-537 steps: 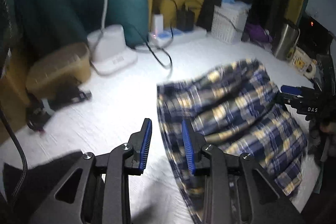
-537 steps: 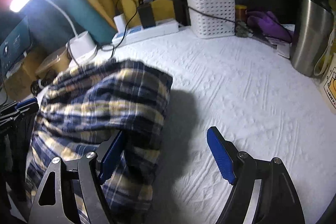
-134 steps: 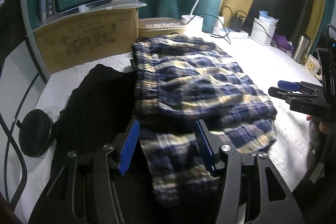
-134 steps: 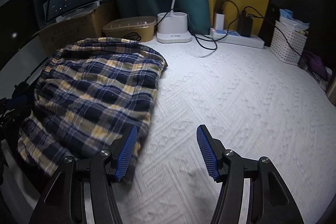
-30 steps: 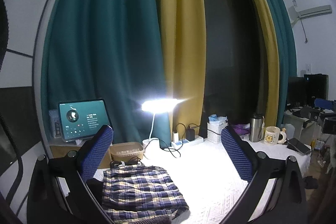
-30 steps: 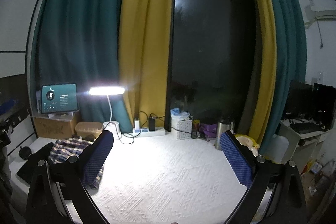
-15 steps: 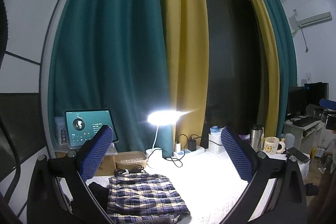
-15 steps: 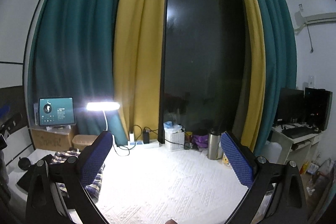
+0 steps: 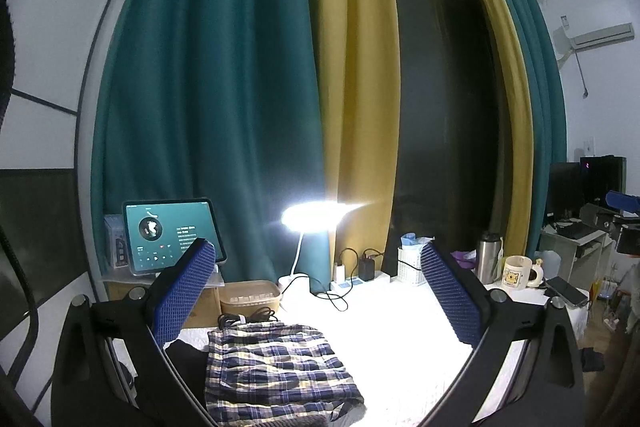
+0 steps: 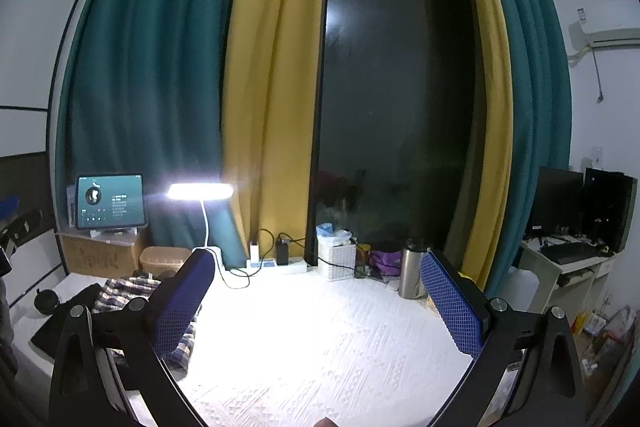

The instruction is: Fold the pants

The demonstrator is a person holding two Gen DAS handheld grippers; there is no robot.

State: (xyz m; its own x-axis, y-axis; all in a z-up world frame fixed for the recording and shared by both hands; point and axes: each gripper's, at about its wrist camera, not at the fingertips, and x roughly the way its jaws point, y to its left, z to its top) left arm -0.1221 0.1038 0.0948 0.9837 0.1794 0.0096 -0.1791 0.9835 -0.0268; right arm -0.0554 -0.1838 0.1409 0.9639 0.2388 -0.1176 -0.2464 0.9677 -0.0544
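On your far left, a tablet (image 9: pixel 170 235) stands on a cardboard box (image 10: pixel 100 254). Below it the plaid pants (image 9: pixel 272 367) lie as a compact folded rectangle on the left part of the white bedspread (image 9: pixel 400 339), partly over a black garment (image 9: pixel 186 351). Your left gripper (image 9: pixel 316 291) is raised well above them, jaws wide apart and empty. Further right, your right gripper (image 10: pixel 316 303) is also spread wide, holding nothing, over bare bedspread. I judge the folding finished; at most a little tidying of the edges remains.
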